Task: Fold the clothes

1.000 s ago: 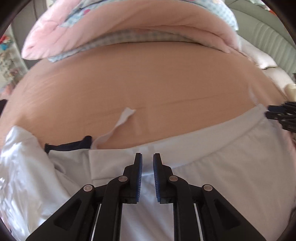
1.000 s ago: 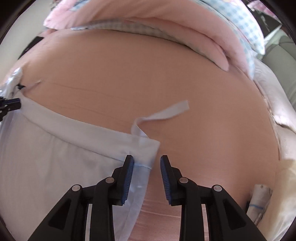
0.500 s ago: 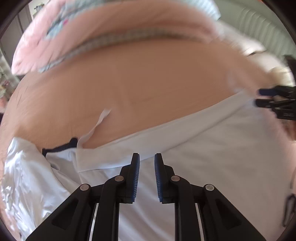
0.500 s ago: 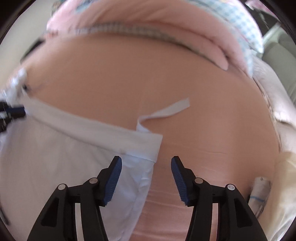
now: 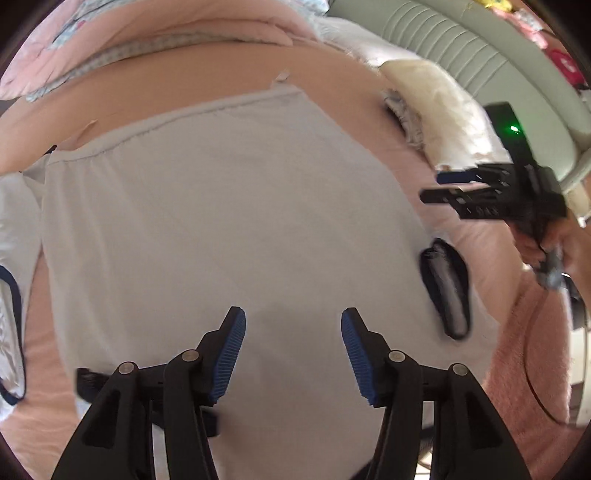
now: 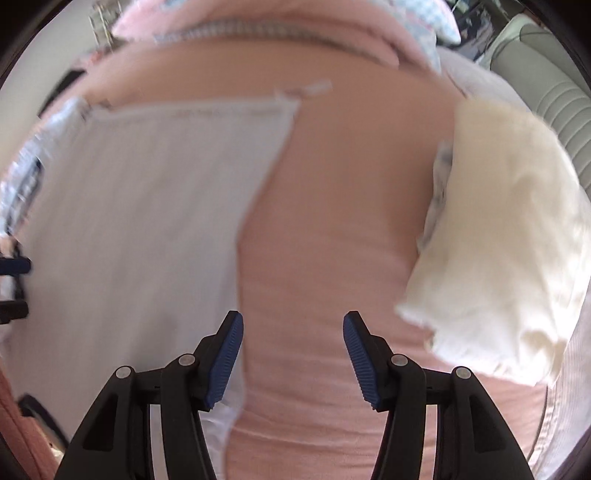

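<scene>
Left wrist view is looking down past the left gripper, whose fingers are standing apart with nothing pinched between them; its jaws have just been opening, and only flat cloth is showing in the gap. Ahead of and beneath those fingers the pale blue garment is lying spread on the peach bed sheet, its banded edge running across at the far end. A dark-trimmed opening on the garment is sitting off to the right of the fingers, near the garment's right edge. A shiny white garment with navy trim is lying to the left of the fingers, beside the pale blue one. Further right and beyond the fingers, the right gripper is hovering over the sheet, held in a person's hand, with a cream pillow behind it and a grey-green padded headboard beyond that.

Right wrist view is blurred. The right gripper is also parted, its fingers gripping nothing; its jaws have been opening within this last moment too. The pale blue garment is lying to the left of these fingers, its right edge passing just by the left finger, while bare peach sheet is filling the gap between them. A loose tie is trailing from the garment's far corner. The cream pillow is resting to the right of the fingers, and a pink quilt is bunched far ahead
</scene>
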The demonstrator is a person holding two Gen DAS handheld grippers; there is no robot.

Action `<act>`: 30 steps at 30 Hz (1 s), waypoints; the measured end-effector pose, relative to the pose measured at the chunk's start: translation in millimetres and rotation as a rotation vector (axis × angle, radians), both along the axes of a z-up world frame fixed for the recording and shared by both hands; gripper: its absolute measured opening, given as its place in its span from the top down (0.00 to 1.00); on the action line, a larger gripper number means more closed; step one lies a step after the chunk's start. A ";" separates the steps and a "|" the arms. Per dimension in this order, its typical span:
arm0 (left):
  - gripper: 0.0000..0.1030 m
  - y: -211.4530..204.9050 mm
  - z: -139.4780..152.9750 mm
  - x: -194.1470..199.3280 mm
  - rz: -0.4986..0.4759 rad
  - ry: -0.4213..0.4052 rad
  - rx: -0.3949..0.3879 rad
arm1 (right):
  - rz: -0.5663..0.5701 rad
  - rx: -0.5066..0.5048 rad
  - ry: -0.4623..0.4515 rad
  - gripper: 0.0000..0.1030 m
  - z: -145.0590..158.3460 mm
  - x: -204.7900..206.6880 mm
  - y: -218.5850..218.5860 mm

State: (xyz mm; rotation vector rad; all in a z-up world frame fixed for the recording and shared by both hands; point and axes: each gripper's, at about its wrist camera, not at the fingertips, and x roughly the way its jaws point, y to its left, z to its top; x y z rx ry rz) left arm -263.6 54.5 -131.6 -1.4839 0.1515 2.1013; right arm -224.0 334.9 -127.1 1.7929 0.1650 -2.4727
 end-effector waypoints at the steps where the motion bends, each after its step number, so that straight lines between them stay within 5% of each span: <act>1: 0.51 10.2 -4.1 -3.0 0.004 0.000 -0.001 | -0.013 -0.020 -0.017 0.46 -7.4 3.4 4.1; 7: 0.51 70.5 -20.9 -19.1 -0.038 0.007 -0.002 | -0.061 -0.066 0.016 0.46 -15.5 40.0 27.0; 12: 0.51 107.0 -32.6 -40.4 -0.102 0.027 -0.121 | 0.001 -0.220 0.058 0.46 -10.3 43.8 29.5; 17: 0.51 101.2 -31.0 -45.9 -0.060 -0.017 -0.045 | -0.005 -0.331 0.057 0.45 -13.1 23.4 39.5; 25: 0.51 90.7 -36.2 -34.8 -0.005 0.028 -0.005 | 0.026 -0.459 -0.014 0.45 -19.6 26.9 46.1; 28: 0.51 92.3 -38.9 -36.6 0.026 0.030 0.012 | 0.076 -0.355 -0.003 0.87 -22.7 19.8 24.8; 30: 0.51 95.6 -38.1 -39.6 0.034 0.028 0.028 | 0.078 -0.367 0.005 0.96 -15.6 24.0 23.8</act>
